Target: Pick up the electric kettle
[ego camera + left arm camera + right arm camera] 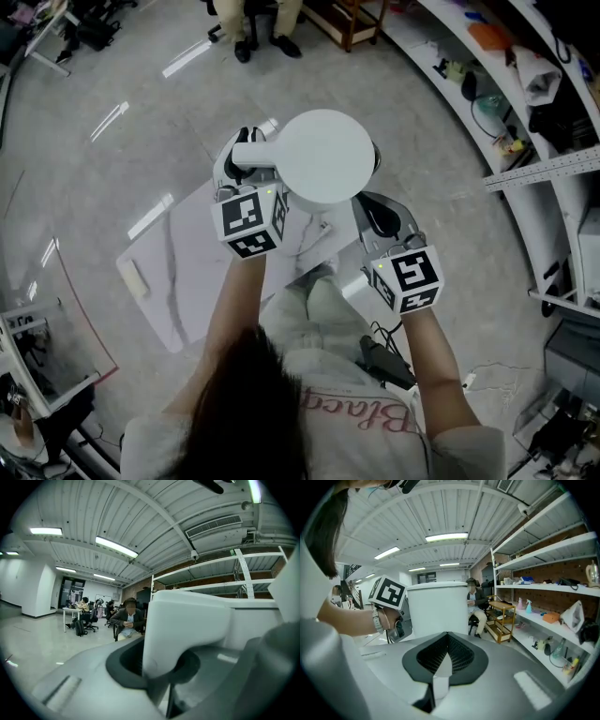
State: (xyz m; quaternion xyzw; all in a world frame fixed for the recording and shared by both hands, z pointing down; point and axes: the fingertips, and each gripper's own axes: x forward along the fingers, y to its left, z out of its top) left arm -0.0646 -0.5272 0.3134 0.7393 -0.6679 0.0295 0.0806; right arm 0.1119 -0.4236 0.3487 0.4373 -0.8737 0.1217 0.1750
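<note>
Two closed: left hand-held gripper (246, 157) clamps electric kettle (328, 155) handle (187, 620), clear only in left gripper view; right hand-held gripper (439, 667) empty.

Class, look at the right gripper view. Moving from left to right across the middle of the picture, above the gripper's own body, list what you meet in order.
Forearm → marker cube → kettle → seated person → wooden trolley → shelves.
</note>
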